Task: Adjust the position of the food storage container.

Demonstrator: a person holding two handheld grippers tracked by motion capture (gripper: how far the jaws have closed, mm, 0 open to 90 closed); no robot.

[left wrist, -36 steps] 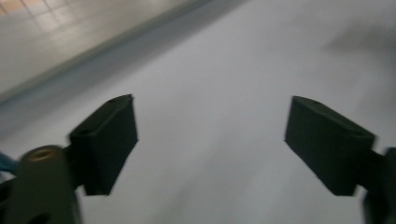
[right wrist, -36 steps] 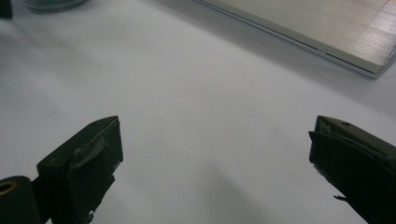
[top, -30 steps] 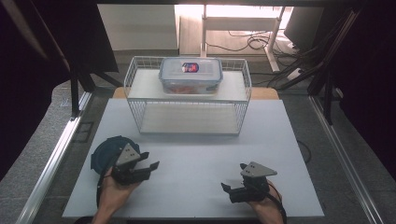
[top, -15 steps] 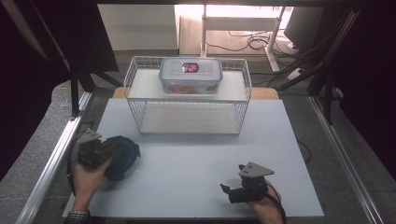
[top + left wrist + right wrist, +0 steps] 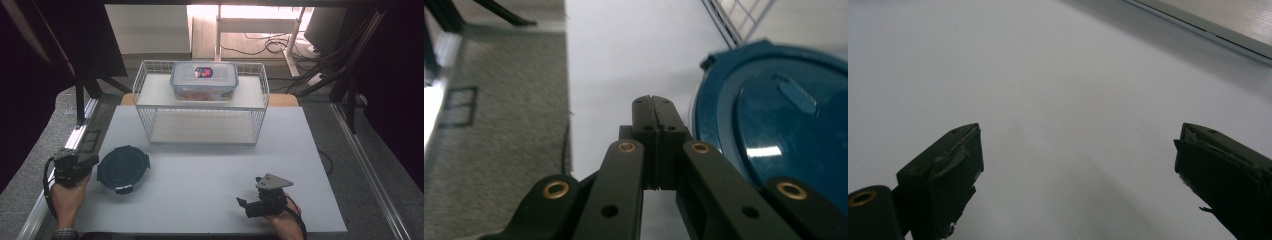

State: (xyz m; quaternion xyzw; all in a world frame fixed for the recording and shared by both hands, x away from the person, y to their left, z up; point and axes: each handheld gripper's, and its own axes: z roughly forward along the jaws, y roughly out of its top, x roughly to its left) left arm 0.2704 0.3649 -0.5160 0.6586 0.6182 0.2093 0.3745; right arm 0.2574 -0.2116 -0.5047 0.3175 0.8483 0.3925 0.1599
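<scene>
A dark blue round lidded container (image 5: 123, 169) lies flat on the white table (image 5: 210, 165) at the front left; the left gripper view has it (image 5: 774, 125) just right of the jaws. My left gripper (image 5: 80, 159) sits at the table's left edge, beside the container and apart from it. Its jaws (image 5: 654, 102) are shut with nothing between them. My right gripper (image 5: 244, 206) rests at the front right, pointing left. In the right gripper view the right gripper (image 5: 1078, 165) is open over bare table.
A white wire rack (image 5: 200, 125) stands at the back middle, with a clear plastic box (image 5: 204, 80) holding something red on its top shelf. Grey floor and a metal rail (image 5: 75, 145) run along the table's left edge.
The left hand has moved left, off the blue container, to the table's edge, and its jaws have shut. The container now lies uncovered. The right gripper has kept still.
</scene>
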